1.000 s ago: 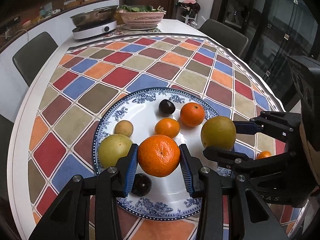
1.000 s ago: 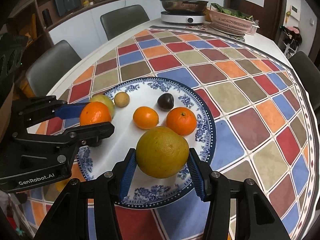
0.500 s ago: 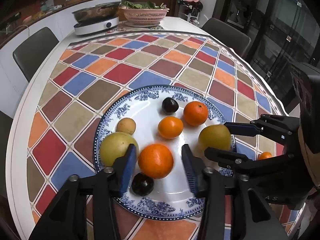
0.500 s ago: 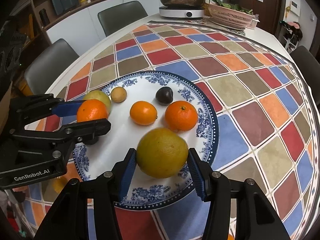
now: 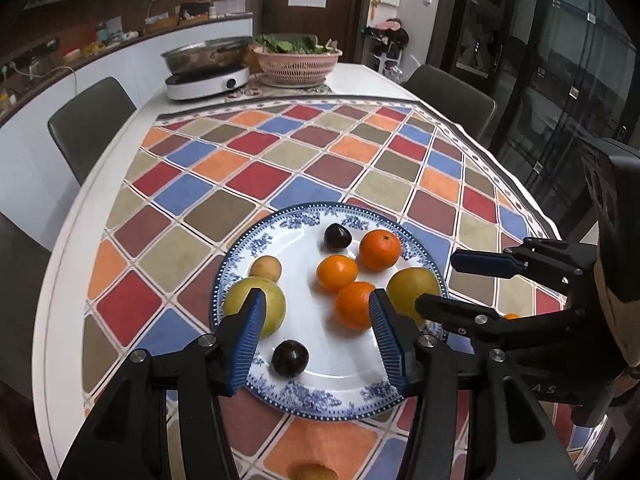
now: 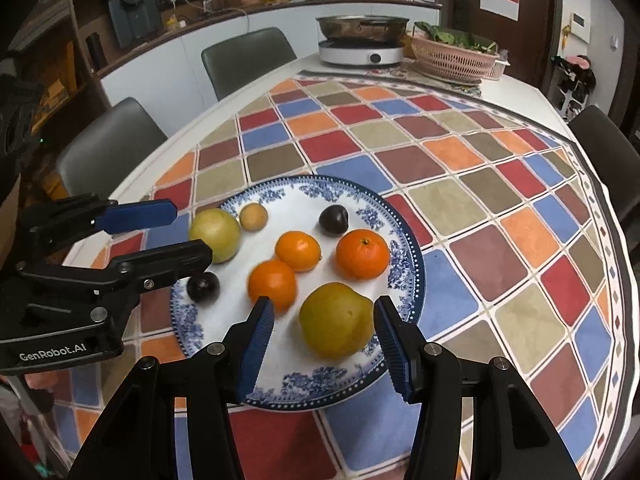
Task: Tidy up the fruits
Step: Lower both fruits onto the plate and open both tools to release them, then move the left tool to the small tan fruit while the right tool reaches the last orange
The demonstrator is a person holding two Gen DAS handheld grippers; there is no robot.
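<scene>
Both grippers hang over the blue-and-white plate point(image 5: 280, 216) on the tabletop's checkered cloth point(image 5: 256, 176). The left gripper point(image 5: 318, 338) has just been opening its jaws; they stand released, with the orange point(image 5: 354, 304) lying on the plate near the right pad, free of both. The right gripper point(image 6: 324, 344) also has its jaws released, the yellow-green fruit point(image 6: 336, 320) resting on the plate's near rim between them, with a gap on its left side. Two more oranges, two dark plums, a small tan fruit and a pale green fruit share the plate.
</scene>
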